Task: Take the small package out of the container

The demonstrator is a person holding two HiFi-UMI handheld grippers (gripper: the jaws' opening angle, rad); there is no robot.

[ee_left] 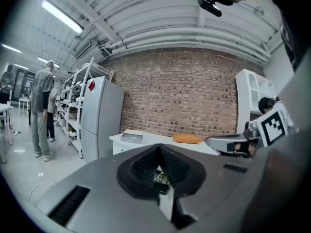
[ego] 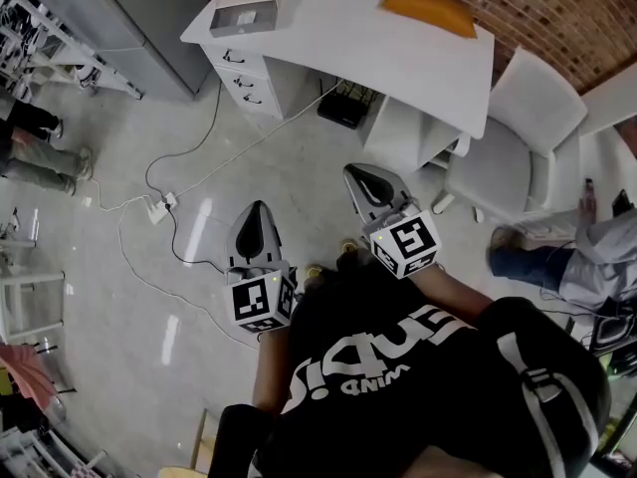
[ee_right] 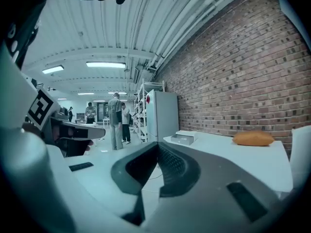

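L gripper & R gripper both closed, empty; container on desk, well apart.

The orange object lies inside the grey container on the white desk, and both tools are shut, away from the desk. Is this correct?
Not quite. In the head view the orange object lies outside the grey container, bare on the white desk at its opposite end. The rest holds: the left tool and right tool are shut, away from the desk.
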